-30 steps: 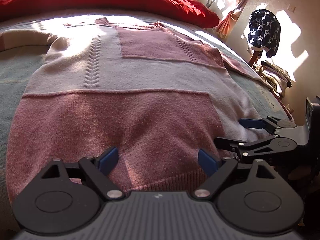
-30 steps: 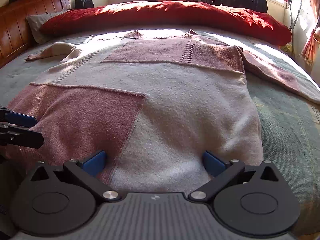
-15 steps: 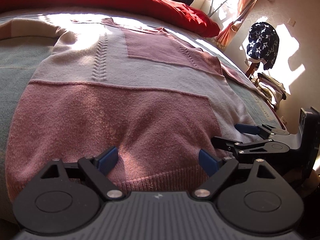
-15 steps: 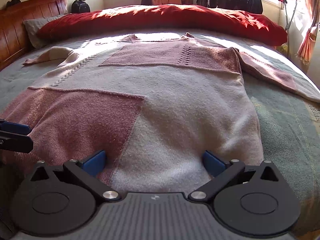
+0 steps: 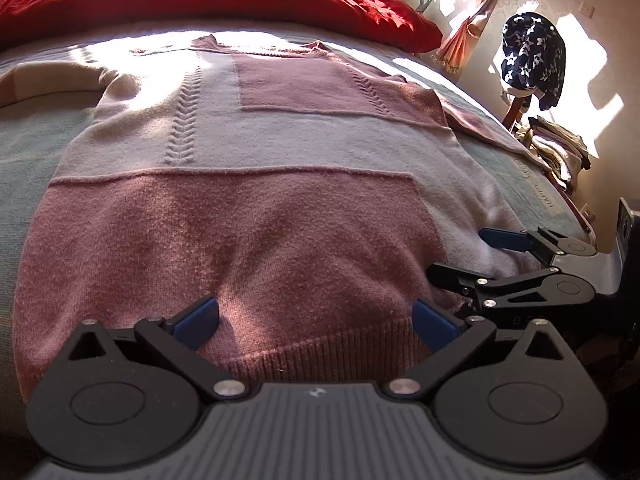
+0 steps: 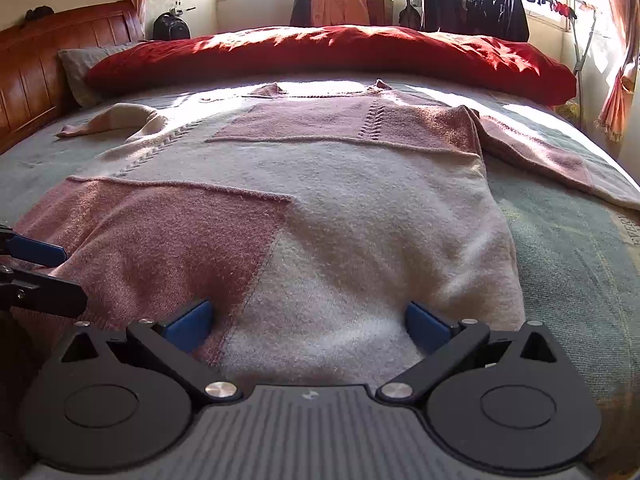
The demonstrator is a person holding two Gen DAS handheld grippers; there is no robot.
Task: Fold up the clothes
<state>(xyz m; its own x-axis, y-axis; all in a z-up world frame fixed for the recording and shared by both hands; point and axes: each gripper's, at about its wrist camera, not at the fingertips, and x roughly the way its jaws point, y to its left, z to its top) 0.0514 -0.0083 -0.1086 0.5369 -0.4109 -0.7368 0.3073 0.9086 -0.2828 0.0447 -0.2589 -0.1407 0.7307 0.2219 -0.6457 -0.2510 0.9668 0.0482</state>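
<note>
Left gripper (image 5: 316, 322): jaws wide and just been opening further, blue pads spread over the sweater's near ribbed hem, pink knit lying between them, not pinched. Right gripper (image 6: 308, 322): jaws wide too, over the near hem where the pink panel meets the cream one, fabric between the pads, no pinch visible. Grippers side by side at the near edge; each shows in the other's view.

Sweater (image 5: 256, 216): pink-and-cream knit, spread flat on the bed (image 6: 568, 248), neckline at the far end. Left sleeve (image 6: 116, 120) bent near the shoulder; right sleeve (image 6: 552, 160) angled outward. Red duvet (image 6: 320, 56) bunched along the far edge. Wooden headboard (image 6: 36, 68) far left. Clothes rack (image 6: 480, 12) by the window.
</note>
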